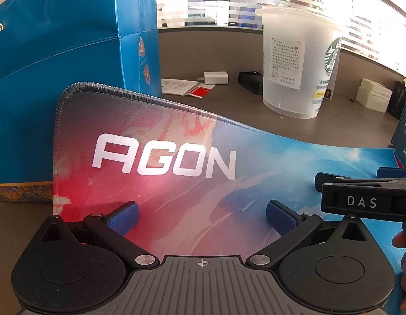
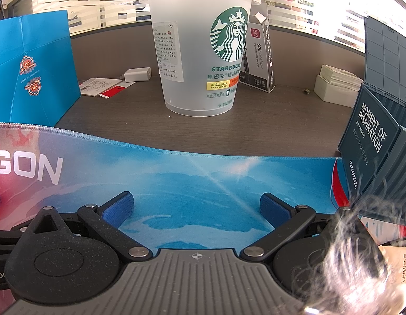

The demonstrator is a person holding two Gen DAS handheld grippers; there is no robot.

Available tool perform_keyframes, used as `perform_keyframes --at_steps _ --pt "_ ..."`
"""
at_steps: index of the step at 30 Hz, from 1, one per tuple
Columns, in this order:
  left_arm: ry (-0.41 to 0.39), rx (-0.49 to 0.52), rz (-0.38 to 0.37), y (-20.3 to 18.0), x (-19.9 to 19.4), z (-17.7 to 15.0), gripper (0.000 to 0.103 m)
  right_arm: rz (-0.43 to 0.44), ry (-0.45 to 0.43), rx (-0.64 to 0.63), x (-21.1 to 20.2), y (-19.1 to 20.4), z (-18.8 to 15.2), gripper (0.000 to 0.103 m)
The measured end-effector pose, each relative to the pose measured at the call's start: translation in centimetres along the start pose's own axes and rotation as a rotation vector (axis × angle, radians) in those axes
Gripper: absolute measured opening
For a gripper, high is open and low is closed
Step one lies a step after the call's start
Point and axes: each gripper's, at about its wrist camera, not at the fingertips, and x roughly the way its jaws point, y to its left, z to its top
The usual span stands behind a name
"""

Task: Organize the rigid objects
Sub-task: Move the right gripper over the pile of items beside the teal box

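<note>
A large frosted Starbucks cup [image 1: 297, 65] [image 2: 200, 52] stands upright on the grey desk beyond the red and blue AGON desk mat [image 1: 176, 162] [image 2: 176, 181]. My left gripper [image 1: 201, 216] hovers open and empty over the mat's red left part. My right gripper [image 2: 196, 210] hovers open and empty over the mat's blue part, facing the cup; it also shows in the left wrist view [image 1: 360, 183] at the right. The mat's far left corner curls up.
A blue paper bag [image 1: 58, 78] [image 2: 32, 71] stands at the left. A teal box [image 2: 373, 131] stands at the right. A white charger [image 2: 137, 74], papers [image 2: 103, 86], a pen box [image 2: 260, 57] and white boxes [image 2: 336, 86] lie behind.
</note>
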Motion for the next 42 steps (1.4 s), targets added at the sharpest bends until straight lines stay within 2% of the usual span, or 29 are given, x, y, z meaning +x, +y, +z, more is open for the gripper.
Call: perform_keyframes --at_steps 29,36,42 --pt "0.002 -0.022 0.0 0.1 0.1 0.0 0.103 0.005 0.0 0.004 -0.1 0.1 -0.2 0.103" --pt "-0.008 -0.072 0.003 1.0 -0.3 0.0 0.103 0.062 0.023 0.136 -1.2 -1.3 0.6 0.103" --pt "-0.009 -0.049 0.019 0.8 -0.2 0.0 0.103 0.097 -0.031 0.172 -4.1 -2.9 1.5 0.103"
